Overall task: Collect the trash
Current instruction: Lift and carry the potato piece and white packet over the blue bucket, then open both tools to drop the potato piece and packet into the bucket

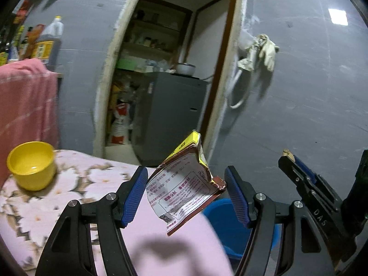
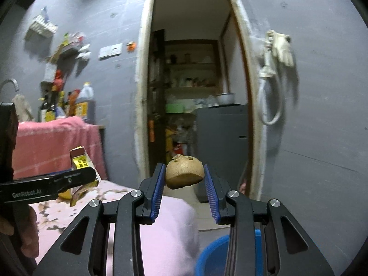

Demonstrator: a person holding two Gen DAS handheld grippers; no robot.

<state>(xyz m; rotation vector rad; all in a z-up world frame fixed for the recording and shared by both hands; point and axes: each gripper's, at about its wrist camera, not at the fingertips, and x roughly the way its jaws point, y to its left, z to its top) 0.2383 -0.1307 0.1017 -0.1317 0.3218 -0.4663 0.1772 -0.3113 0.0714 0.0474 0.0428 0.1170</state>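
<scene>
Left wrist view: left gripper [image 1: 186,193] clamps a crumpled food wrapper [image 1: 184,188] between its blue pads; yellow cup [image 1: 32,165] at 9 o'clock on the floral tablecloth [image 1: 76,179]; blue bucket [image 1: 230,227] at 5 o'clock. Right wrist view: right gripper [image 2: 185,185] pinches a halved potato [image 2: 184,174] above the bucket's rim [image 2: 214,253].

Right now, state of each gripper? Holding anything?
Left gripper: shut on a crumpled packet, held across its width.
Right gripper: shut on a potato piece.
</scene>
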